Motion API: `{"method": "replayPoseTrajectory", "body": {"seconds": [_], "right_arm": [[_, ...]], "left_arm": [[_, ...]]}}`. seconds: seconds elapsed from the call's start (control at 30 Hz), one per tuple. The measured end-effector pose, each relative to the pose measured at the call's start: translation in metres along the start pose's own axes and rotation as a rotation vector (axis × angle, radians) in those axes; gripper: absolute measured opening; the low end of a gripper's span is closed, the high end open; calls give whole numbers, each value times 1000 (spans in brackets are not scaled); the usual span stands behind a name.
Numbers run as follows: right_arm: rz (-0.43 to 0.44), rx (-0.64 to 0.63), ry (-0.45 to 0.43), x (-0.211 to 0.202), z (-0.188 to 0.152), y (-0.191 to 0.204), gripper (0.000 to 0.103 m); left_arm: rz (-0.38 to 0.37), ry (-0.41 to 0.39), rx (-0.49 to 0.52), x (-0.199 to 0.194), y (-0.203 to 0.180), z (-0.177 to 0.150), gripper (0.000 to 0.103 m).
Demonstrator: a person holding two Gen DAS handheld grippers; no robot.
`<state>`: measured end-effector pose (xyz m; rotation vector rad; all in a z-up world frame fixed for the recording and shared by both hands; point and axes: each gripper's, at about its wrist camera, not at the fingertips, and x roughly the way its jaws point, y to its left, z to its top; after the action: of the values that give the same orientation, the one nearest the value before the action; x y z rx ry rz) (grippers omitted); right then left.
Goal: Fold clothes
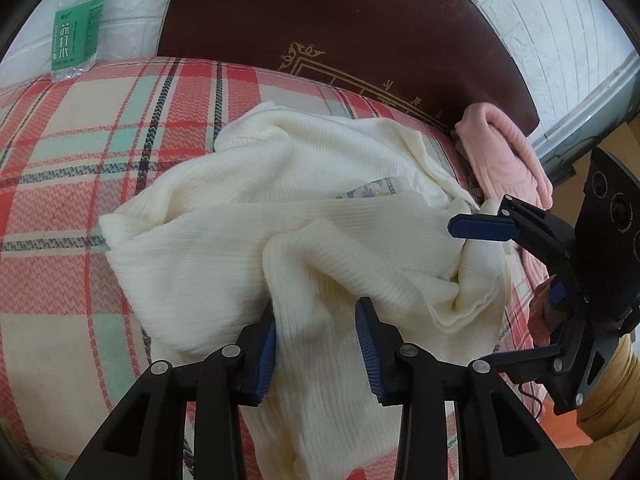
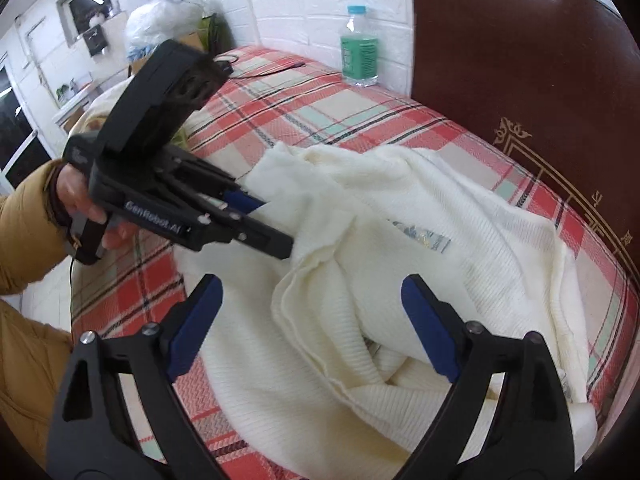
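A cream ribbed sweater [image 1: 320, 184] lies crumpled on the plaid bed cover [image 1: 80, 160], its neck label [image 1: 368, 190] facing up. My left gripper [image 1: 318, 344] has a thick ridge of the sweater filling the gap between its blue pads, which touch it on both sides. In the right wrist view the left gripper [image 2: 276, 226] bites the sweater's [image 2: 460, 200] left edge. My right gripper [image 2: 314, 326] stands wide open over a bunched fold, with no pad pressing cloth. In the left wrist view the right gripper [image 1: 504, 264] is at the sweater's right edge.
A folded pink garment [image 1: 504, 156] lies against the dark brown headboard [image 1: 340, 20] at the right. A water bottle [image 2: 359, 48] stands at the wall beside the bed. A black cable [image 2: 272, 72] runs across the far cover. A hand in a mustard sleeve [image 2: 24, 232] holds the left gripper.
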<state>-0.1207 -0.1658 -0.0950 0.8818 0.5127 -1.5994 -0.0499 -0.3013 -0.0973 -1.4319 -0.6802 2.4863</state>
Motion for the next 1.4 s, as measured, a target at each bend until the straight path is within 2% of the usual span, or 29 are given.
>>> {"method": "replayPoseTrajectory", "body": {"seconds": [0.1, 0.17, 0.2, 0.23, 0.27, 0.3, 0.33, 0.4, 0.5, 0.57, 0.7, 0.8, 0.97, 1.03, 1.07, 1.1, 1.17, 1.2, 1.23, 1.3, 1.4], "right_arm": [[-6, -42, 52, 13, -1, 4, 86], [-14, -59, 86, 25, -1, 4, 75], [-23, -67, 102, 31, 0, 3, 65], [-42, -77, 118, 38, 2, 3, 50], [-60, -82, 128, 43, 3, 1, 42], [-76, -78, 130, 45, 5, -1, 25], [-91, -72, 131, 46, 8, -3, 15], [-110, -70, 111, 38, 14, -5, 12], [-131, -90, 72, 23, 26, -3, 11], [-150, -102, 40, 18, 40, -4, 11], [-186, -119, -23, 13, 67, -8, 10], [-195, -97, -39, 27, 82, -17, 11], [-215, 23, 54, 65, 82, -44, 13], [-236, 58, 61, 63, 74, -54, 14], [-241, 78, 52, 58, 70, -59, 14], [-236, 98, 28, 46, 66, -63, 18], [-242, 136, -48, 14, 54, -73, 56], [-246, 159, -97, -5, 47, -78, 84], [-246, 188, -162, -27, 38, -83, 87], [-203, 250, -246, -66, 19, -87, 87], [-166, 380, -282, -104, -23, -96, 87]], "left_arm": [[-1, -1, 4, 0, -2, 0, 35], [-3, 7, 9, 1, -3, 0, 21], [0, 13, 11, 2, -3, 0, 20], [4, 15, 14, 3, -4, -1, 17], [2, 18, 17, 3, -4, -2, 15], [-3, 20, 16, 3, -5, -2, 13], [-10, 20, 15, 3, -6, -3, 10], [-37, 13, 7, -1, -7, -5, 8], [-120, -26, -15, -14, -10, -2, 7], [-165, -71, -20, -27, -13, 2, 7], [-165, -166, -11, -52, -14, 16, 7], [-92, -196, -25, -55, -6, 23, 7], [41, -133, -98, -25, 16, 23, 7], [82, -123, -108, -19, 18, 18, 8], [93, -133, -110, -21, 19, 17, 12], [102, -146, -113, -24, 19, 15, 14], [98, -190, -113, -36, 17, 13, 27], [99, -210, -99, -42, 13, 12, 32], [101, -231, -81, -47, 9, 11, 39], [95, -244, -37, -52, -2, 9, 42], [44, -197, 41, -39, -23, 11, 45]]}}
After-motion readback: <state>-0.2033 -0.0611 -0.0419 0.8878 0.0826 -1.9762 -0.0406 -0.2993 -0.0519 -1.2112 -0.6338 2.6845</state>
